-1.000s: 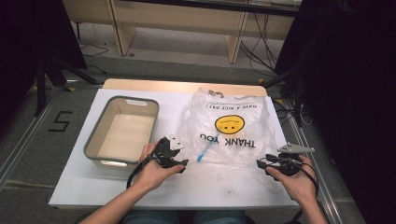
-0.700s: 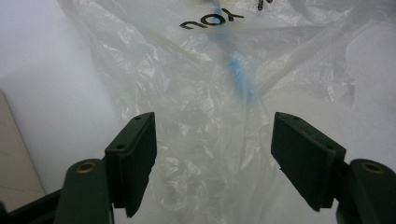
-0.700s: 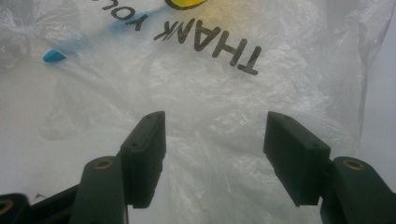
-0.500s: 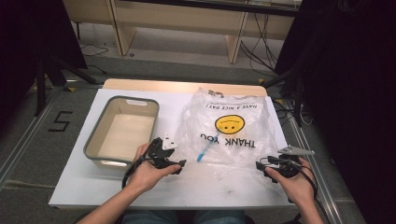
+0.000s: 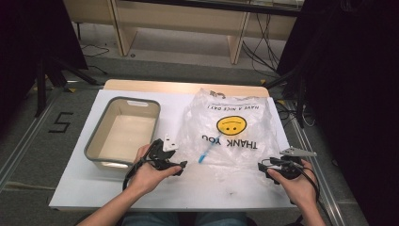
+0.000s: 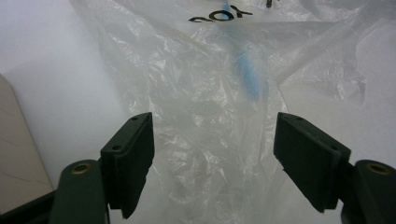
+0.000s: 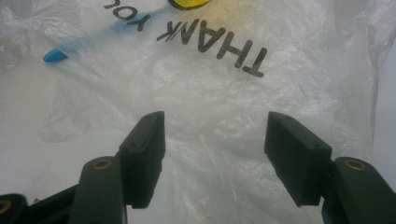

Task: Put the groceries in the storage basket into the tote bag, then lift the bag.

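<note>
One clear plastic bag (image 5: 230, 134) lies crumpled flat on a white table (image 5: 84, 188), right of centre, printed with one yellow smiley face and the words "THANK YOU" and "HAVE A NICE DAY", upside down from the person's side. One blue pen-like stick (image 5: 205, 153) lies inside the bag near its front left edge; through the plastic it looks blurred, and what it is cannot be made out. One grey bin (image 5: 94, 143) with a pale inside sits on the table to the left of the bag. Two hands come in from the bottom, each holding one gripper. The left gripper (image 5: 181, 165) rests near the bag's front left corner, just right of the bin; its jaws have just been opening and now stand spread, with bag film lying ahead and below them, unpinched. The right gripper (image 5: 261, 166) sits at the bag's front right edge; its jaws have also just been opening and stand spread over the film, gripping nothing. The person's forearms are cut off at the bottom edge.
</note>
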Demonstrator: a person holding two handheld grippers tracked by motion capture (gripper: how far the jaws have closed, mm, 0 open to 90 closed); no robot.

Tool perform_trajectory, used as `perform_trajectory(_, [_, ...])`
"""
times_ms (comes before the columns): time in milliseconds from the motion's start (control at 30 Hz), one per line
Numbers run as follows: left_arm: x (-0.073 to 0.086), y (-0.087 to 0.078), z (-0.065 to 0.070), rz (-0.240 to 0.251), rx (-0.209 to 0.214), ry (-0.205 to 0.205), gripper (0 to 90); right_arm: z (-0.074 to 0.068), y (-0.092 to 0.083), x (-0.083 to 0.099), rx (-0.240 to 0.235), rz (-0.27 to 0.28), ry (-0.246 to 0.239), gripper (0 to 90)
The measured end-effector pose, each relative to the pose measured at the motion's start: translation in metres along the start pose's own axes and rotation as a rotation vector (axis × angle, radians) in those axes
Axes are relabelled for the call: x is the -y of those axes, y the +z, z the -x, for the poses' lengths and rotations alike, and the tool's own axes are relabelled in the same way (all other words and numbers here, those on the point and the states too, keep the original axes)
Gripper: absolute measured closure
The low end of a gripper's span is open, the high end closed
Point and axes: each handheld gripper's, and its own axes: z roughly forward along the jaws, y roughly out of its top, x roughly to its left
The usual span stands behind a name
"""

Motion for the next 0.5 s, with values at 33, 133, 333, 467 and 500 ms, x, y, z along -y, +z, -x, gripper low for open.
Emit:
perform_trajectory(33, [-0.0001,-0.0001,0.0001,0.002,-0.002,0.000,28.8,-0.0001,-0.0003,0.0000,0.001,0.002,0.001,39.3])
perform_trajectory(133, [-0.0005,-0.0001,0.0010,0.000,-0.001,0.007,28.7,0.0000,-0.0010,0.0008,0.003,0.004,-0.001,39.3])
perform_trajectory(333, [0.0001,0.0015,0.0021,-0.003,-0.005,0.010,28.2,0.0010,-0.0017,0.0021,0.003,0.001,0.003,39.3])
perform_trajectory(467, [0.0007,0.0020,0.0015,-0.005,-0.004,0.010,28.2,0.0011,-0.0012,0.0014,0.005,0.002,-0.001,39.2])
perform_trajectory(500, [0.0007,0.0021,0.0013,-0.005,-0.004,0.011,28.1,0.0011,-0.0010,0.0012,0.005,0.002,-0.001,39.2])
